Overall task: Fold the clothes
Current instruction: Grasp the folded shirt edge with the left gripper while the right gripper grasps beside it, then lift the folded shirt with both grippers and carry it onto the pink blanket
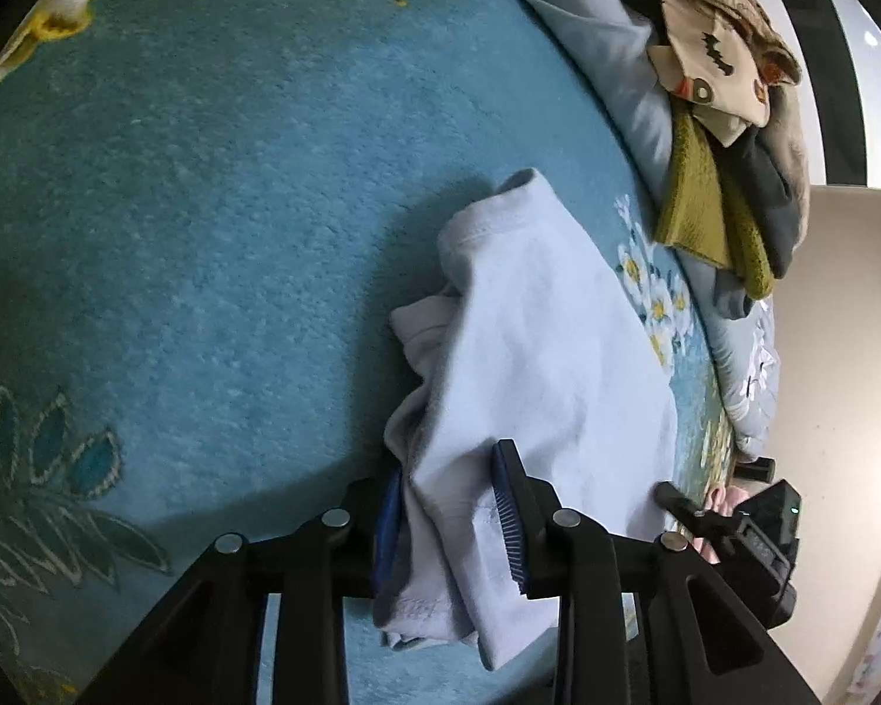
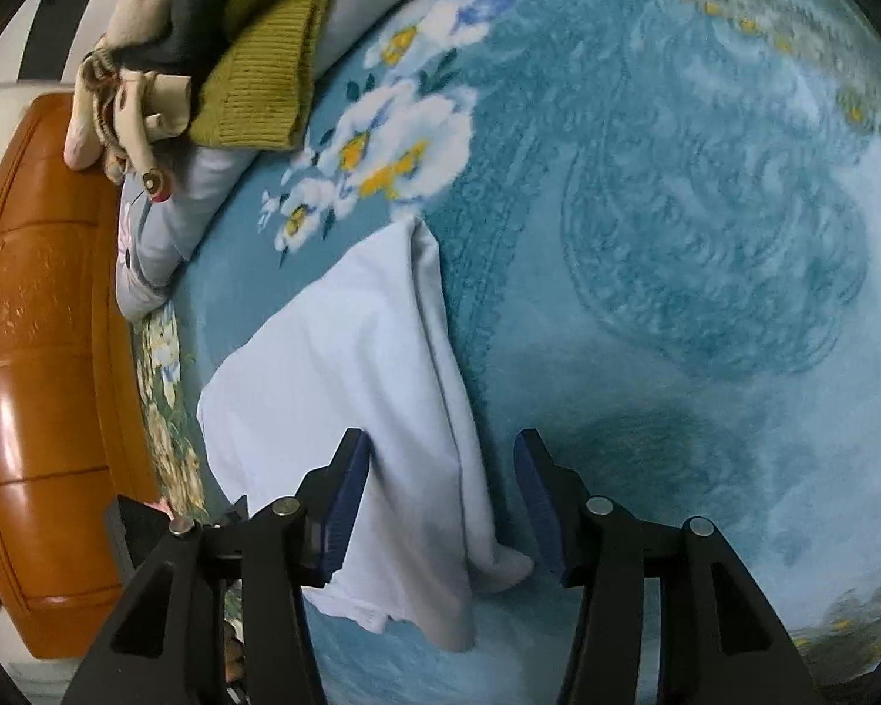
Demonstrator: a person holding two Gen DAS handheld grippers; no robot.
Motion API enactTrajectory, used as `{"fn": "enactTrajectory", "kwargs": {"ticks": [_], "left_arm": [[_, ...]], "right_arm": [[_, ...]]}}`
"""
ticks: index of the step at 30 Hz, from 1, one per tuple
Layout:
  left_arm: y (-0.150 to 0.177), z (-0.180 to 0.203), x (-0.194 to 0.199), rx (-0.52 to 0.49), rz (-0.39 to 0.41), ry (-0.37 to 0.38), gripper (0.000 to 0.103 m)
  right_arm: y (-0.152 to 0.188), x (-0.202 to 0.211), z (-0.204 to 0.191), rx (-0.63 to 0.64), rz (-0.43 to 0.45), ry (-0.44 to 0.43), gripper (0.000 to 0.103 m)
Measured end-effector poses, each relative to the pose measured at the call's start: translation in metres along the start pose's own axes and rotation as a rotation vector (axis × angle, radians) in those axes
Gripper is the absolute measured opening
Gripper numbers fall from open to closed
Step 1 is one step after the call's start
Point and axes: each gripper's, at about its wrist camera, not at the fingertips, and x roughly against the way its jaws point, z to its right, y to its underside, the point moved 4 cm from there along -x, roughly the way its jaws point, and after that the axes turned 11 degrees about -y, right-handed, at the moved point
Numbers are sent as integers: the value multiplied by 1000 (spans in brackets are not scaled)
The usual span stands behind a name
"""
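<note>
A pale blue garment (image 1: 534,352) lies partly folded on a teal floral blanket (image 1: 205,205). My left gripper (image 1: 449,517) has its jaws around a bunched, hemmed end of the garment, with cloth filling the gap between the blue pads. In the right wrist view the same garment (image 2: 346,364) runs from the white flowers down to my right gripper (image 2: 440,499). That gripper is open, with the cloth's edge lying loose between its pads.
A pile of other clothes (image 1: 728,135), with an olive knit (image 2: 258,76) and a patterned beige piece, lies on a pale pillow at the blanket's edge. An orange wooden bed frame (image 2: 41,352) borders the blanket. The right gripper's body shows in the left wrist view (image 1: 752,534).
</note>
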Motion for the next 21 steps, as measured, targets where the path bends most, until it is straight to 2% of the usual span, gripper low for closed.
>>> {"fn": "enactTrajectory", "kwargs": {"ticks": [1,3,4,5,6,10,13,16,21], "left_arm": [[1,1,0,-8,7,-9,30],[4,2,1,-11,22,-26,29],[6,4,2,-16,34,-40,20],[7,6,3,-26,46,-55,16],[8,8,4,-37,57,-67,14],[11,25,21,-106,102,-94,11],[10,37,37,-126,120,-48,11],[12,59,52,-176,136,-14,11],[17,112,62,-283,148,28,11]], "right_arm": [[2,-4,-1,2,-8,7,52],[7,-11,-7,20,-15,30,40],[9,-12,-11,34,-9,44,25],[11,-13,-15,52,-2,55,14],[13,-13,-19,69,5,66,11],[21,0,-35,111,55,58,8],[28,14,-46,133,81,16,7],[38,33,-63,211,106,34,7],[42,74,-77,262,189,-3,7]]}}
